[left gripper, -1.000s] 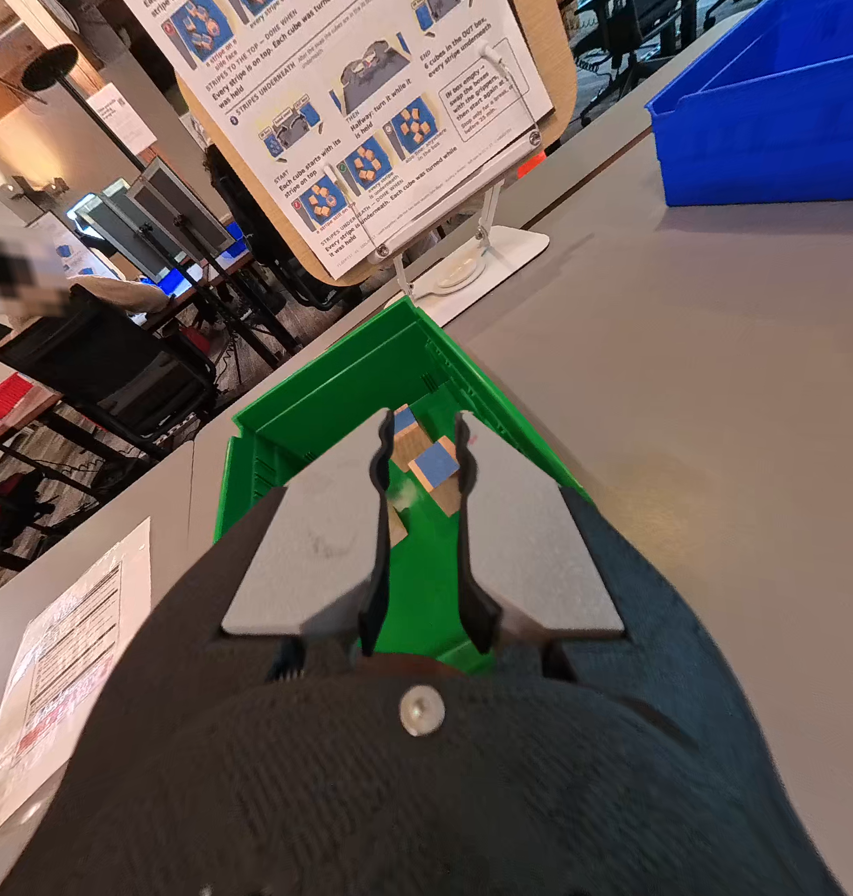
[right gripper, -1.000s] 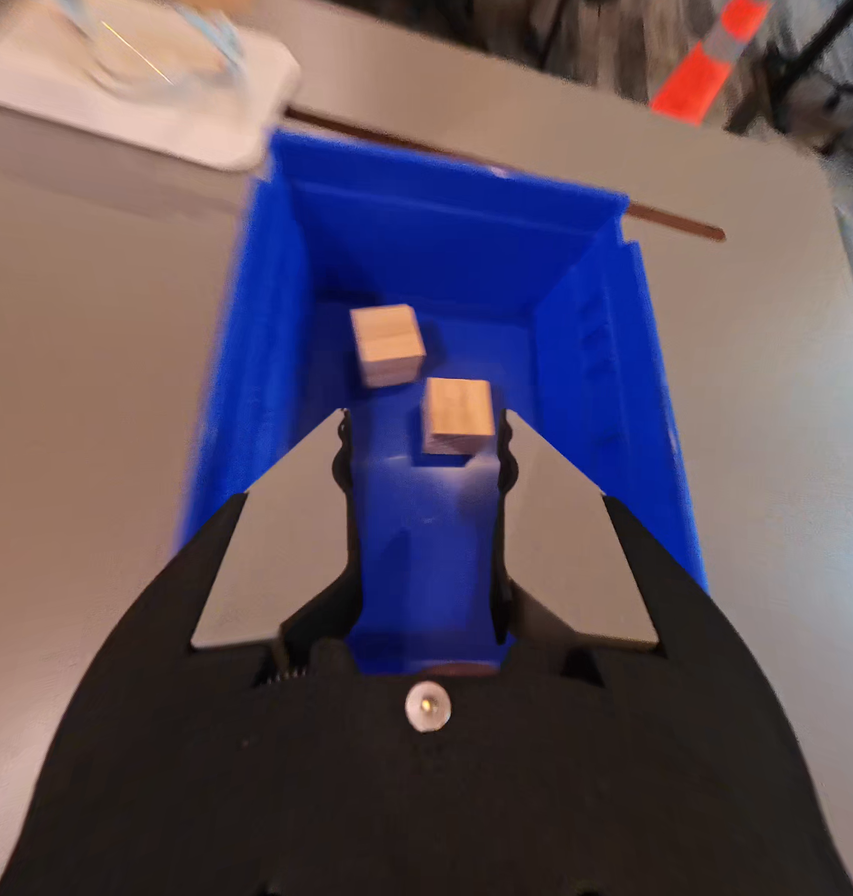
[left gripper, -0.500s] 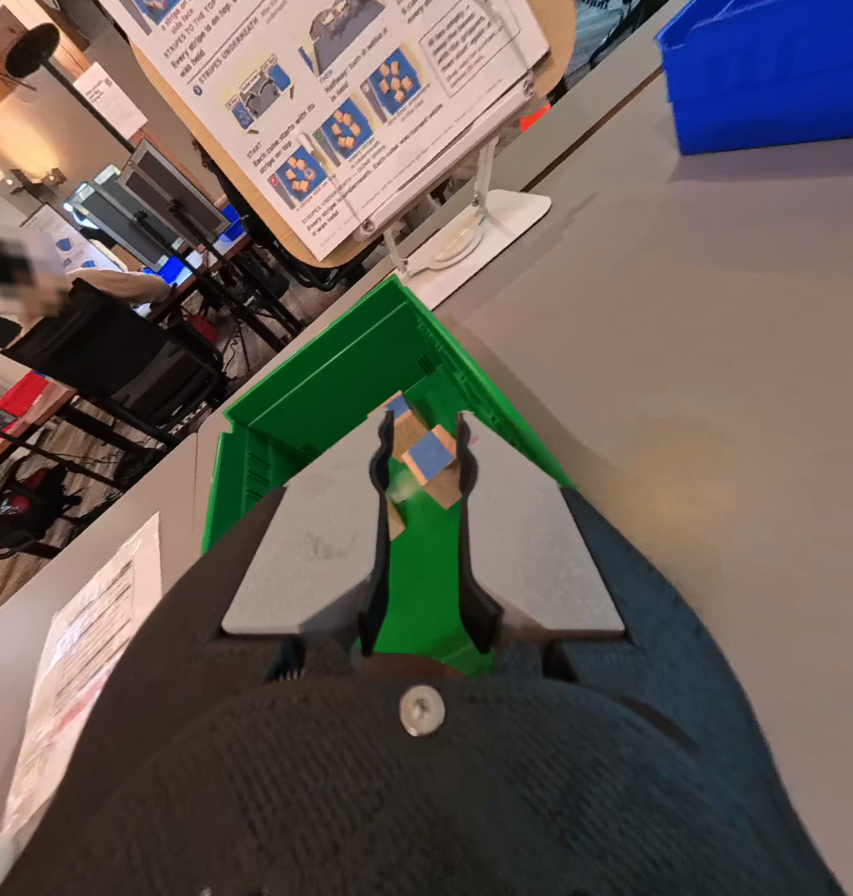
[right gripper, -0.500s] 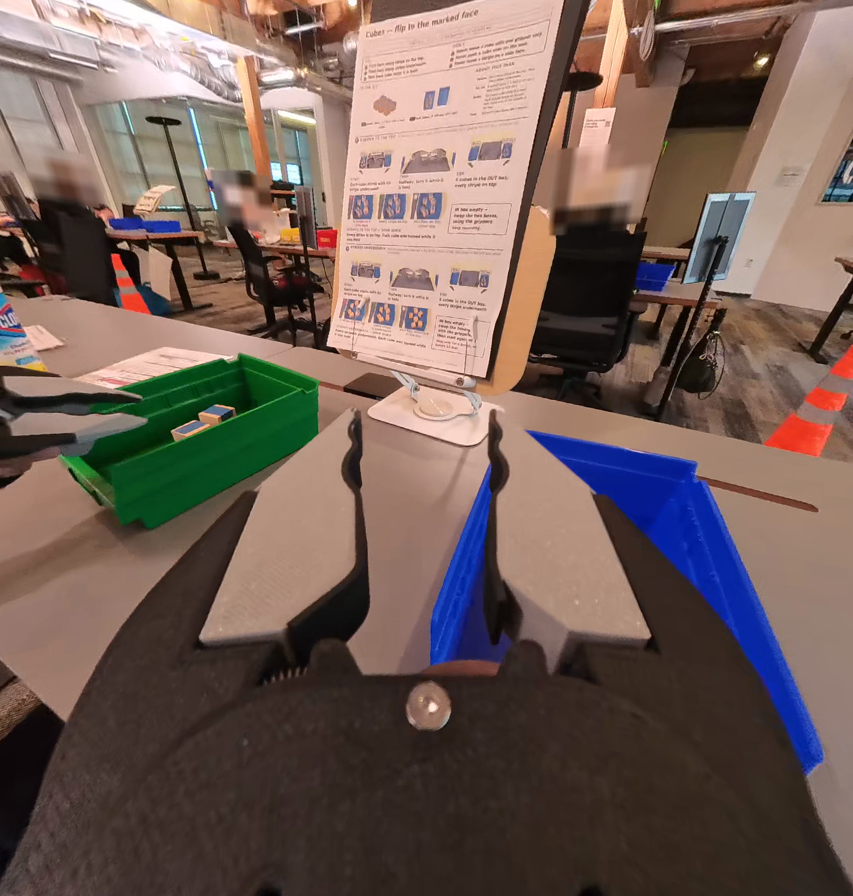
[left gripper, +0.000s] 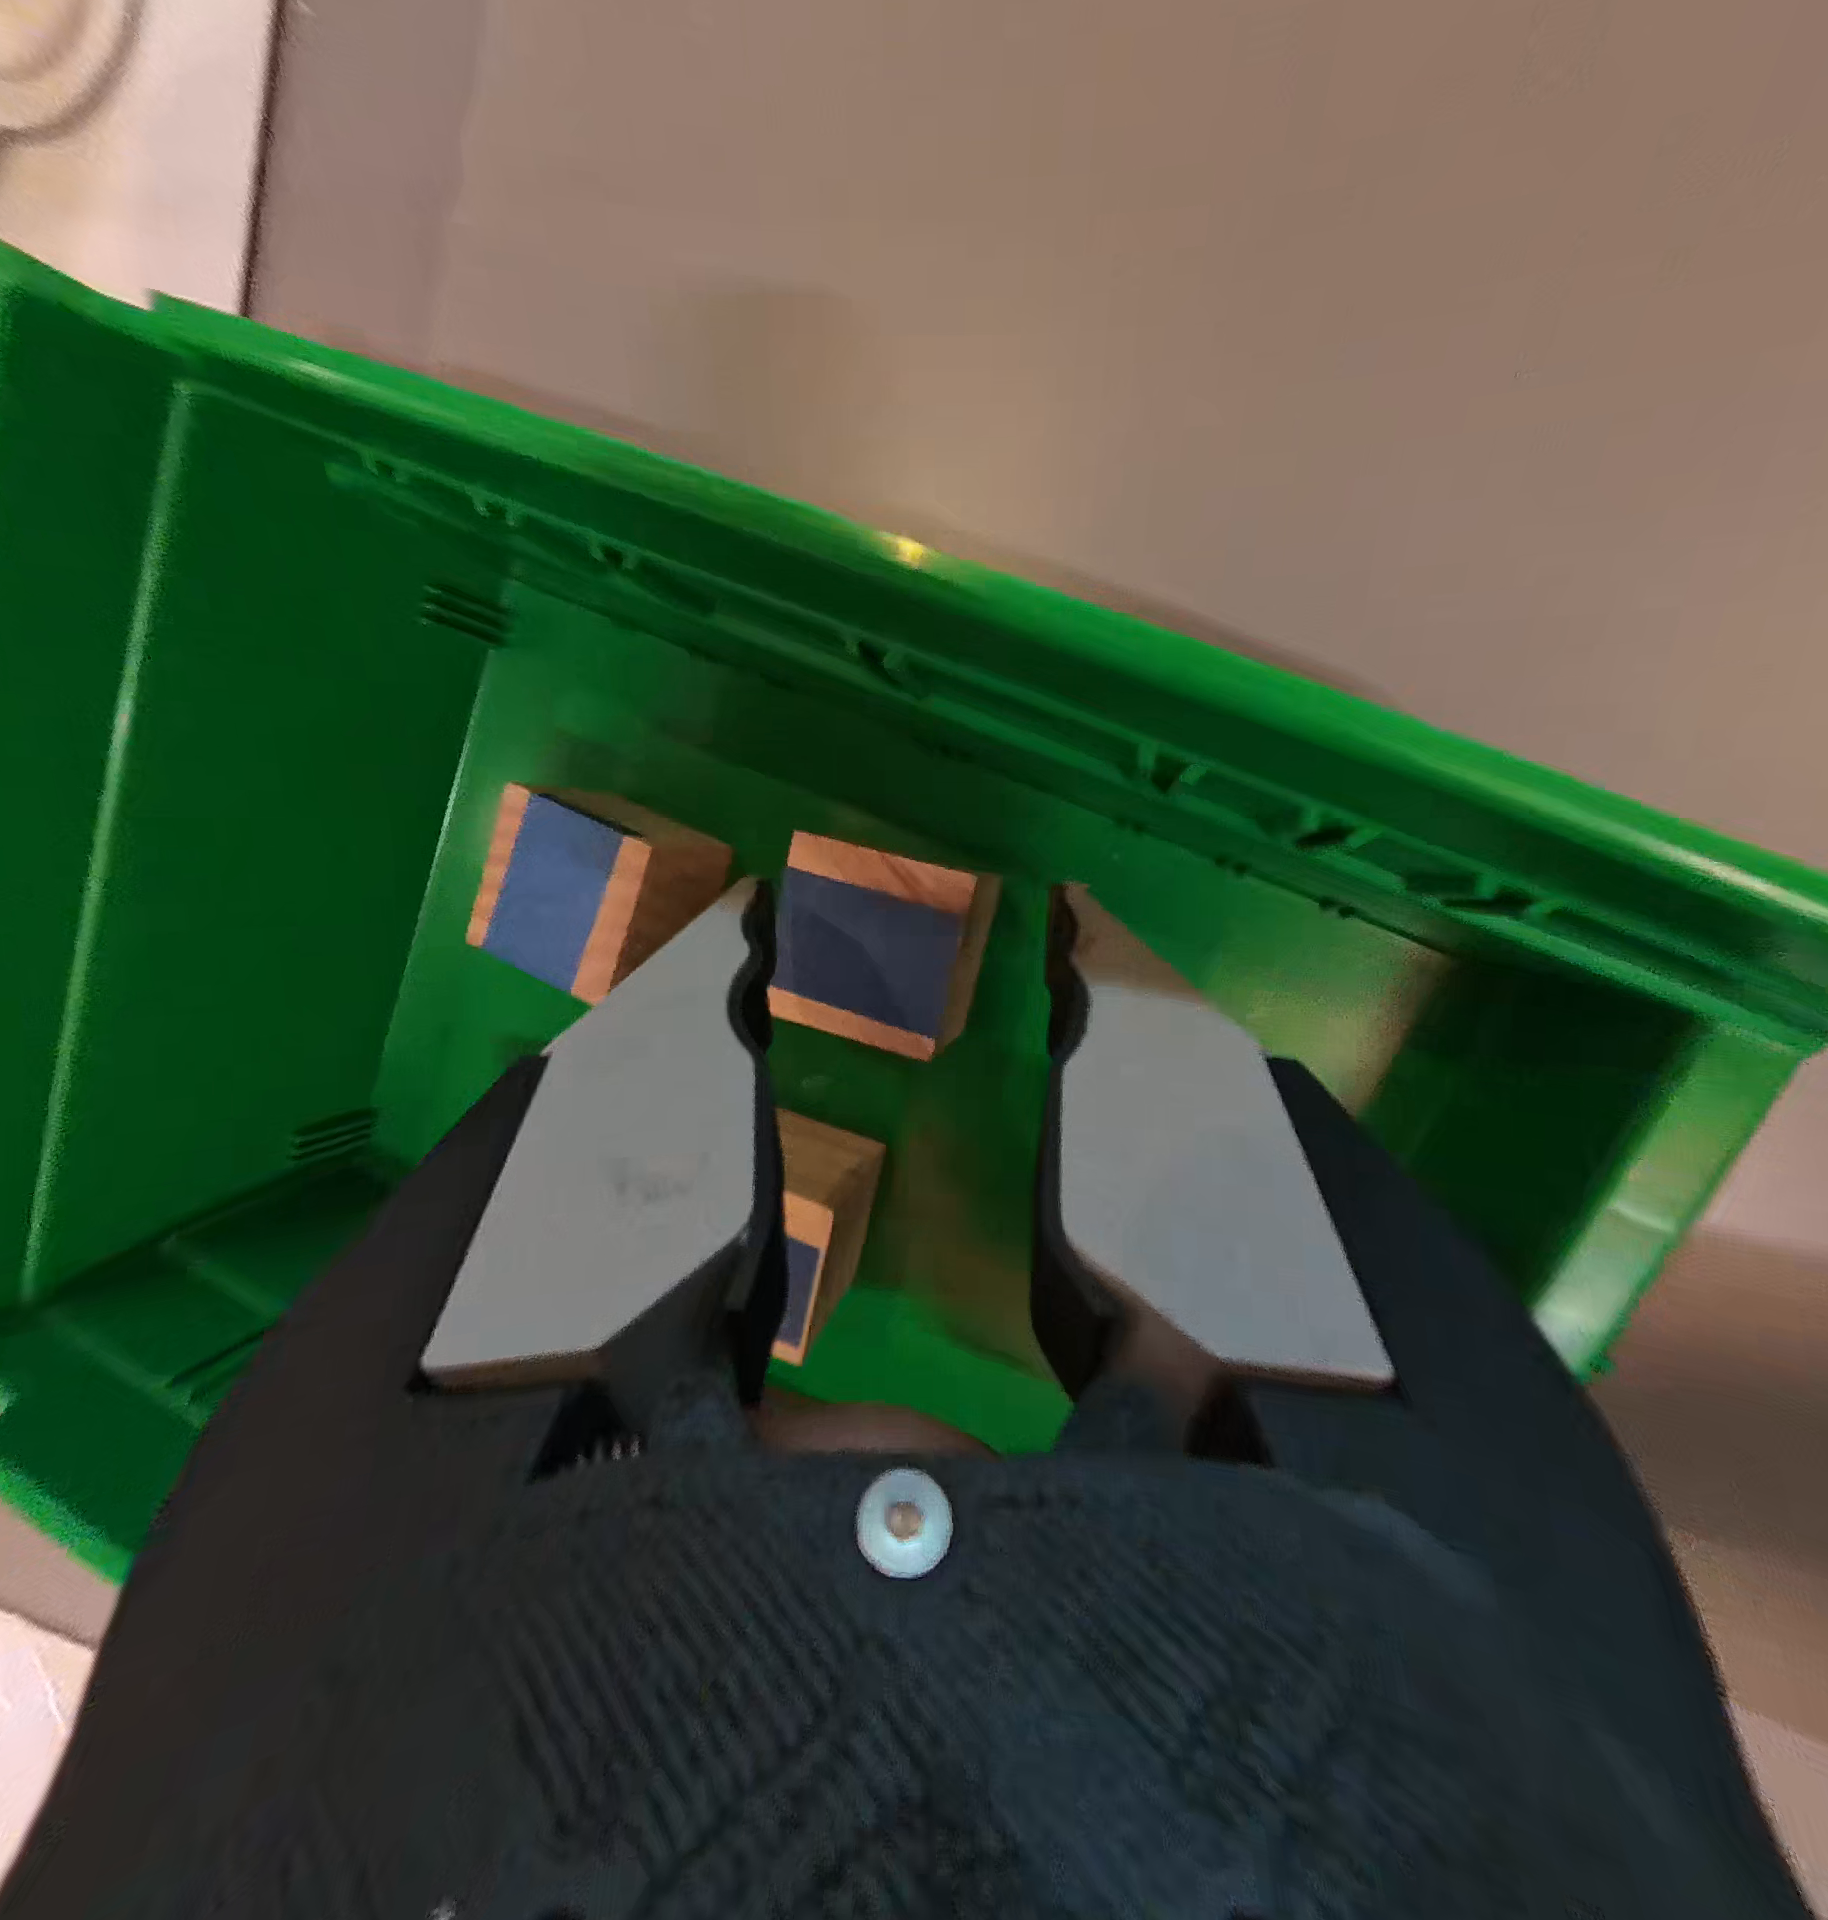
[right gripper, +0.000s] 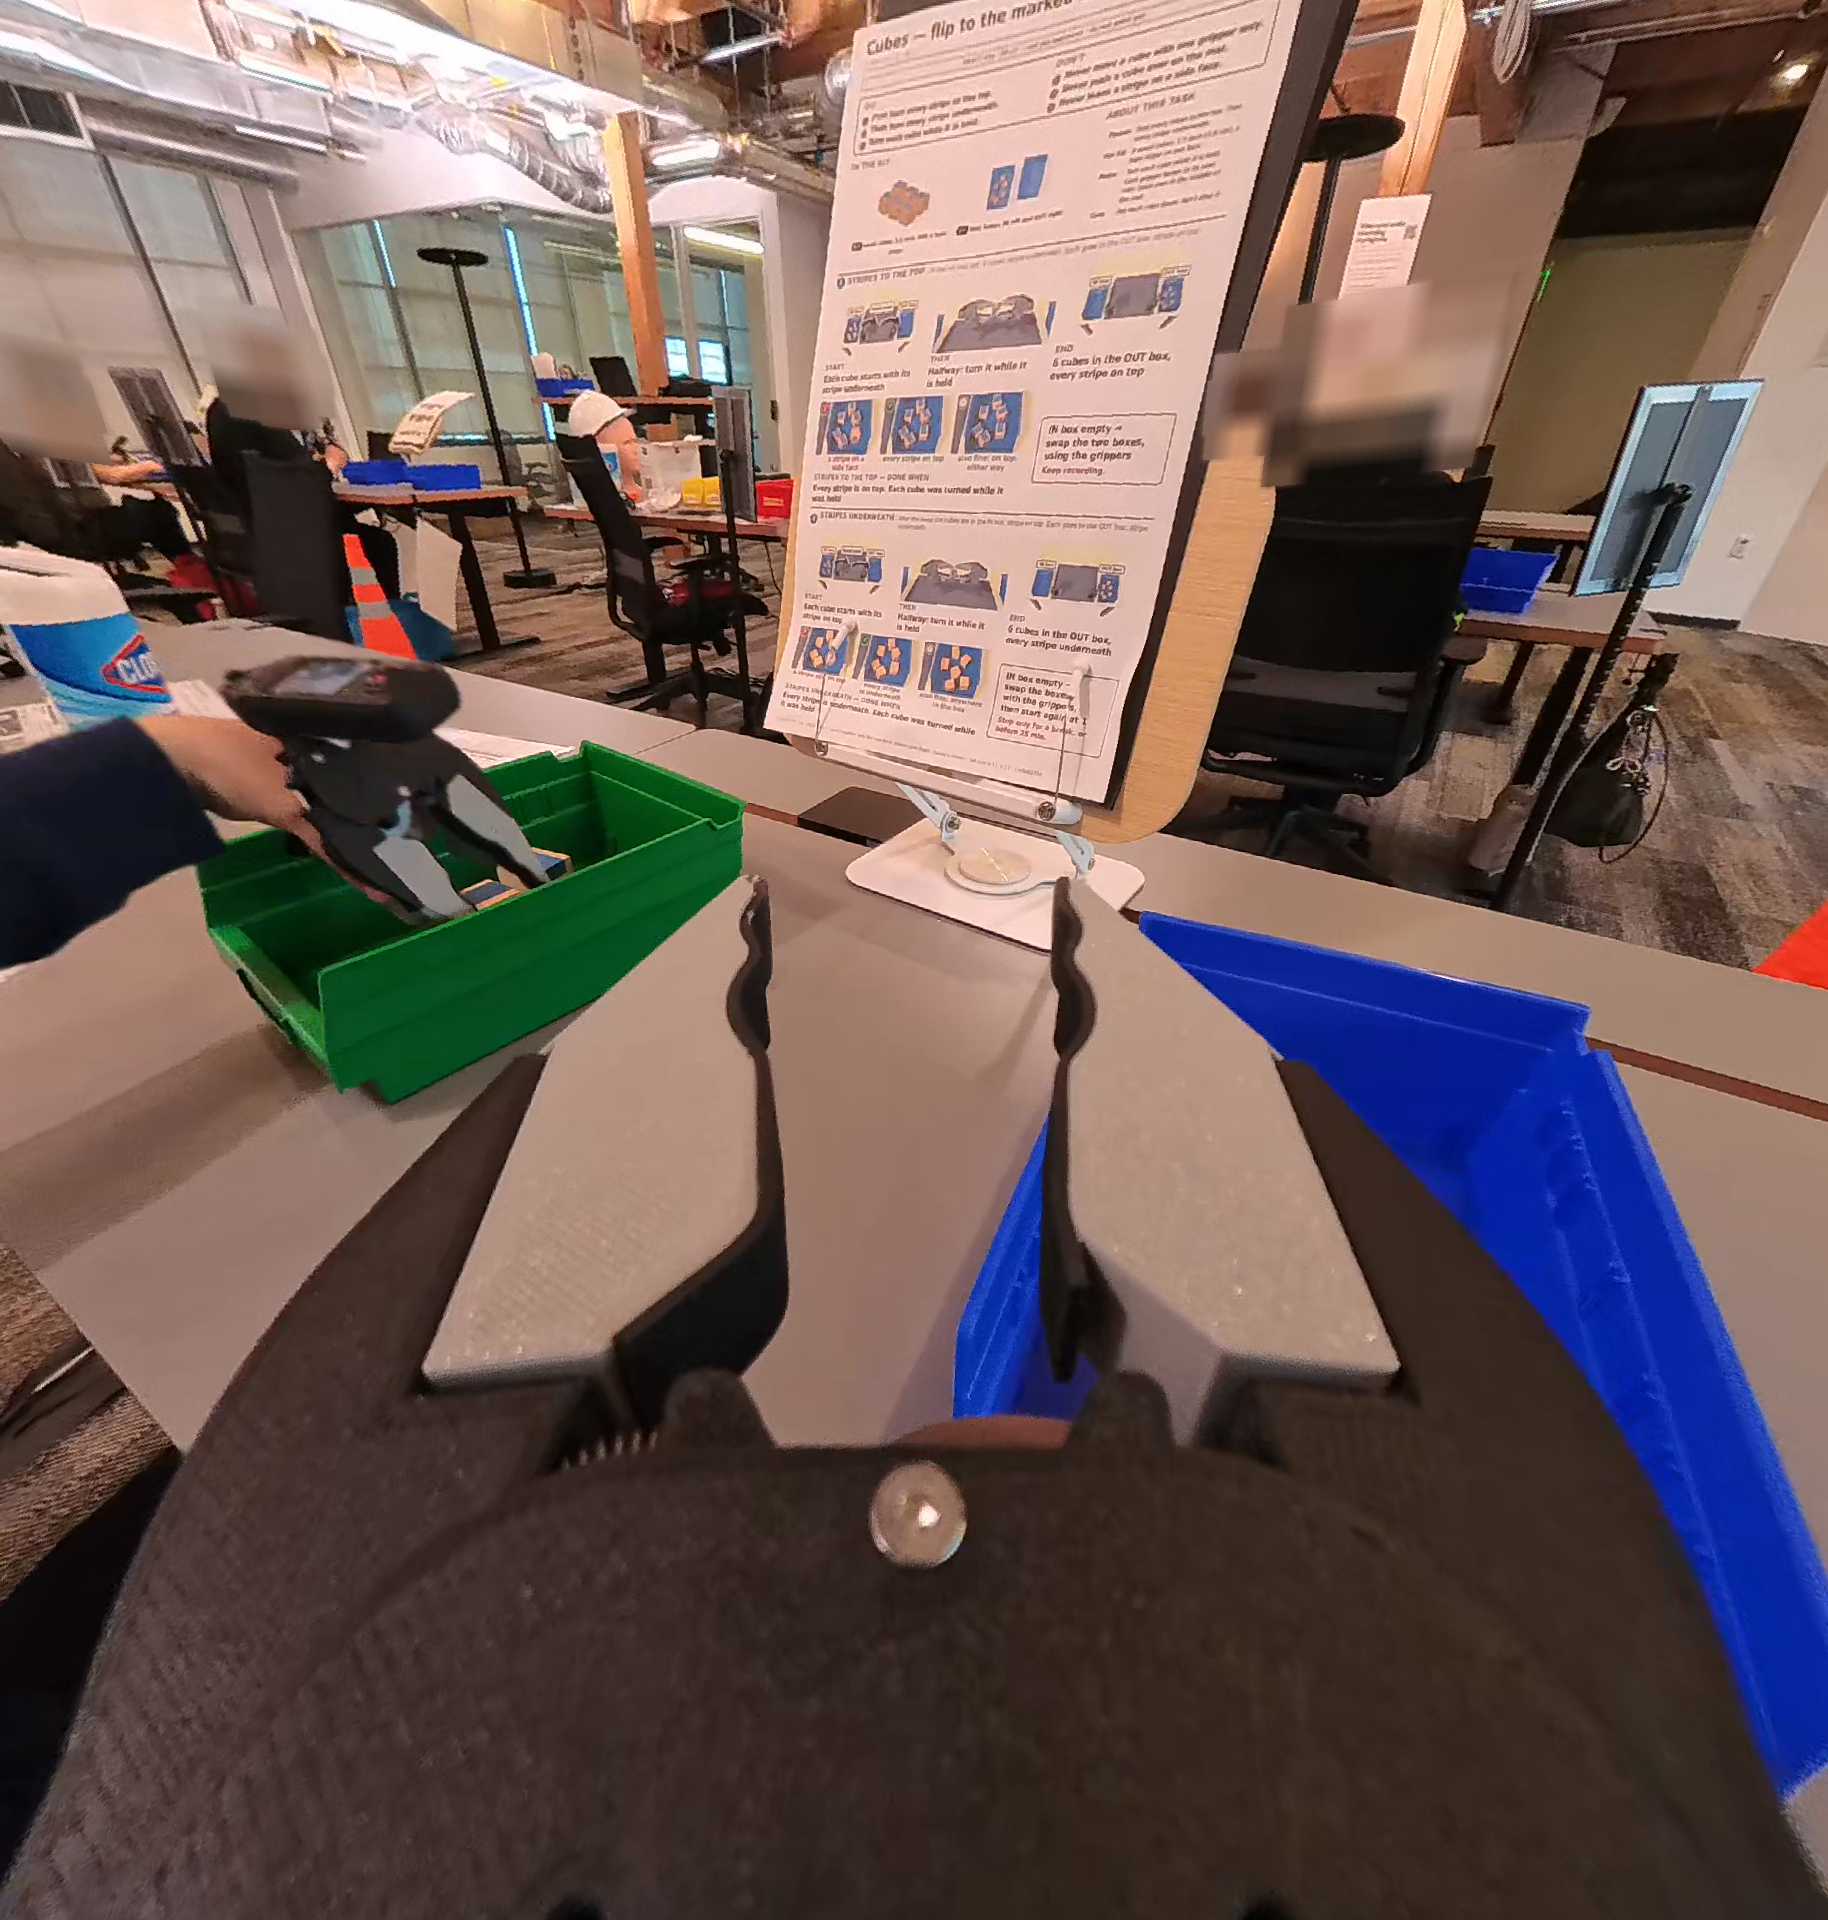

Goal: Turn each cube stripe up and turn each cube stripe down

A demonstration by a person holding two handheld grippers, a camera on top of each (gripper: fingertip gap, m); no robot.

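Left hand-held gripper [left gripper: 905,940], open and empty, hangs over three stripe-up cubes [left gripper: 868,940] awaiting turning; right hand-held gripper [right gripper: 905,945] open, idle.

Three cubes [left gripper: 868,940] in the left bin [left gripper: 266,748], second bin [right gripper: 1512,1143] at right.

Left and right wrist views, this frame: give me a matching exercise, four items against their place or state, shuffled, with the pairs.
Items:
1. left hand-held gripper
2. right hand-held gripper
3. striped cubes
4. instruction board

Places or states:
A. on a white stand behind both bins
B. open, over the table beside the blue bin
C. lying in the green bin
D. open, lowered into the green bin

Pairs: 1-D, 2-B, 3-C, 4-A
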